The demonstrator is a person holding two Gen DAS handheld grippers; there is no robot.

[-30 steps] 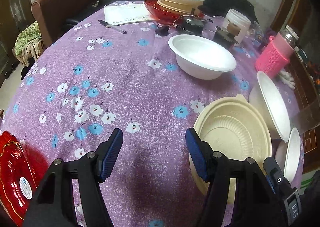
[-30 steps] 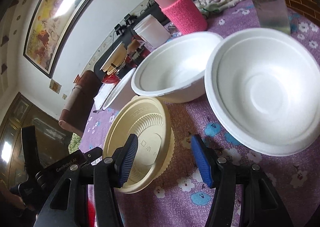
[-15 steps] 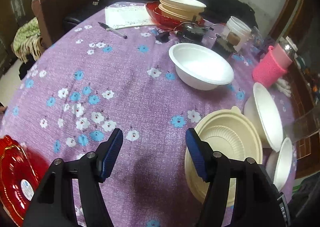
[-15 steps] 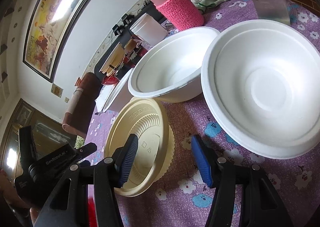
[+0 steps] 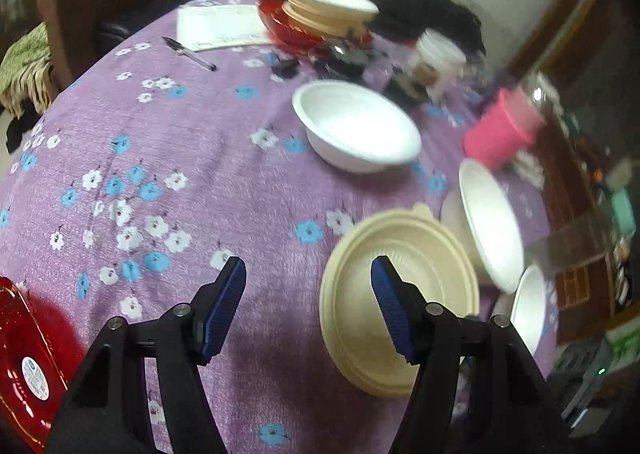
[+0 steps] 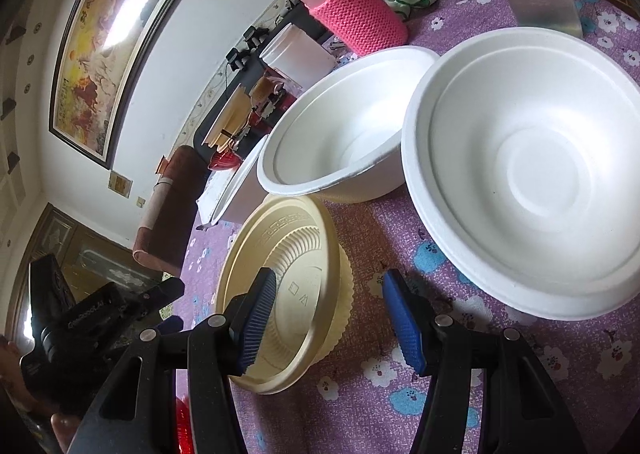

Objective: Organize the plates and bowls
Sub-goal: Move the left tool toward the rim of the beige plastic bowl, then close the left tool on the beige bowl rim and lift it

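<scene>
Your left gripper hangs over the purple flowered tablecloth with its jaws standing apart and nothing between the blue pads; its right pad overlaps the near rim of the cream bowl in view, though you cannot tell whether it touches. Your right gripper is likewise parted and empty, its left pad in front of that same cream bowl, bare cloth in the gap. At the lower left edge of the left view lies a red plate. Just beyond the cream bowl stand two white bowls, side by side and nearly touching. Farther off sits a third white bowl, then a pink knitted bottle. At the far edge a stack of cream bowls rests on a red dish, beside a sheet of paper and a pen
</scene>
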